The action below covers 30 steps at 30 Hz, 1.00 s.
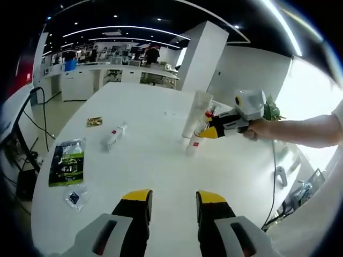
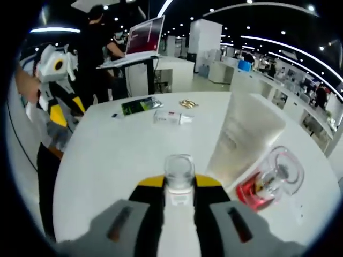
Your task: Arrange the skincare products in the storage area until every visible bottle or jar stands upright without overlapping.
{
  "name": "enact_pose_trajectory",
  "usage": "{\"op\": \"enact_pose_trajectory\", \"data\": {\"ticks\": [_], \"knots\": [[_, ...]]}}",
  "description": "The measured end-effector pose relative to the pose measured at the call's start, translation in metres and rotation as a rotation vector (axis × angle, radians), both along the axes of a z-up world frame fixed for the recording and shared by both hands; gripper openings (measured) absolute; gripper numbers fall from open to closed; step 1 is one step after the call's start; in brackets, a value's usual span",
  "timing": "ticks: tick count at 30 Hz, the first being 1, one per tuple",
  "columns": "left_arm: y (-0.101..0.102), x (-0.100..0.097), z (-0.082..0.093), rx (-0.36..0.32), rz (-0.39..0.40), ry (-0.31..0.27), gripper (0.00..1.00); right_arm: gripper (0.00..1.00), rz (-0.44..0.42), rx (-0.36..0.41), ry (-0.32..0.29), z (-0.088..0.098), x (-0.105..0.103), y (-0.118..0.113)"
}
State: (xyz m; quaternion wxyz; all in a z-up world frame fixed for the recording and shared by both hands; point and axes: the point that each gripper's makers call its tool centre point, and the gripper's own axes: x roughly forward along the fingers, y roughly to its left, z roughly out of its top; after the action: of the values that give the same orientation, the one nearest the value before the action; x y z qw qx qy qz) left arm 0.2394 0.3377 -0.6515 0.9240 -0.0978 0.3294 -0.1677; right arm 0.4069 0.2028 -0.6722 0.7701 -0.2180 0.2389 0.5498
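Observation:
My right gripper (image 2: 179,187) is shut on a small white bottle (image 2: 179,170) with a clear cap, which points forward between the jaws. Just right of it stands a tall white tube (image 2: 244,134). A red jar (image 2: 268,183) with a clear lid lies tilted at the tube's foot. A small white tube (image 2: 171,118) lies flat farther off. In the left gripper view, my left gripper (image 1: 172,199) hangs open over the near table with nothing in it. Across the table there, the right gripper (image 1: 210,131) holds the white bottle (image 1: 192,144) beside the tall tube (image 1: 194,111).
On the white table (image 1: 155,171) lie a green packet (image 1: 67,160), a small blue sachet (image 1: 75,197), a gold packet (image 1: 94,121) and the small white tube (image 1: 115,135). A person's forearm (image 1: 305,130) reaches in from the right. A person works at a laptop (image 2: 144,36) behind.

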Motion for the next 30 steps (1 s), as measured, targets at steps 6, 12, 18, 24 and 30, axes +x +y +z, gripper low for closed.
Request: {"op": "enact_pose_trajectory", "data": {"ticks": [6,12,18,24,30], "knots": [[-0.003,0.006,0.004,-0.002,-0.005,-0.012,0.34,0.20,0.017,-0.022,-0.007,-0.007,0.004,-0.005],[-0.006,0.007,0.009,0.004,-0.009,-0.023,0.34,0.21,-0.001,-0.055,-0.018,-0.012,0.004,-0.007],[-0.004,0.005,0.010,0.011,-0.008,-0.019,0.34,0.25,-0.115,-0.085,0.039,-0.026,-0.004,-0.018],[0.001,0.001,0.007,0.007,0.001,-0.010,0.34,0.29,-0.368,-0.057,0.303,-0.054,-0.018,-0.025],[0.000,-0.003,0.007,0.005,0.005,0.000,0.34,0.30,-0.534,-0.001,0.396,-0.070,-0.004,-0.018]]}}
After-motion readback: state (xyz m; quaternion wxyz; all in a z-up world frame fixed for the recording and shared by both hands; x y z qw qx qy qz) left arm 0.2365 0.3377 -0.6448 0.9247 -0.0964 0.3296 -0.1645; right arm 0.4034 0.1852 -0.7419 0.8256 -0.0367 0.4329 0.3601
